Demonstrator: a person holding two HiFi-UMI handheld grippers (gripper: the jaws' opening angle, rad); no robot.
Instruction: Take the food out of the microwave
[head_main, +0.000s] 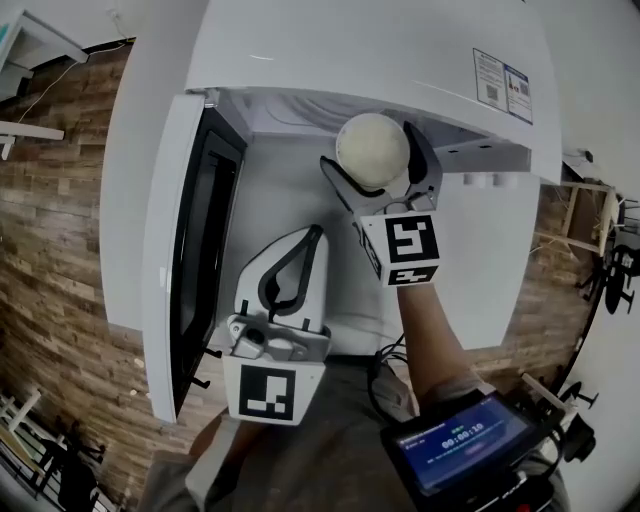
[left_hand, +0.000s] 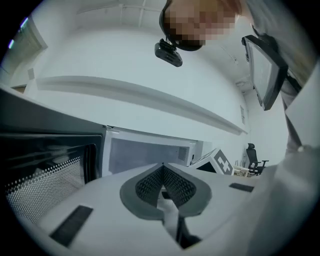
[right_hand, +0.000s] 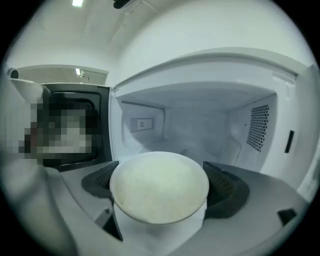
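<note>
A white bowl (head_main: 372, 150) filled with pale food sits between the jaws of my right gripper (head_main: 372, 146), whose dark pads press on its two sides. In the right gripper view the bowl (right_hand: 159, 186) hangs just in front of the open white microwave cavity (right_hand: 200, 125), with the gripper (right_hand: 159, 175) shut round it. The microwave (head_main: 400, 50) stands open, its dark-windowed door (head_main: 175, 250) swung out to the left. My left gripper (head_main: 316, 232) is below and left of the bowl, in front of the cavity. Its jaws meet at the tips (left_hand: 162, 166) with nothing between them.
A small lit screen (head_main: 465, 445) sits on the person's right forearm. Cables (head_main: 385, 365) hang below the microwave. Wooden floor (head_main: 60, 250) shows to the left. An office chair (left_hand: 252, 155) and desks stand far off to the right.
</note>
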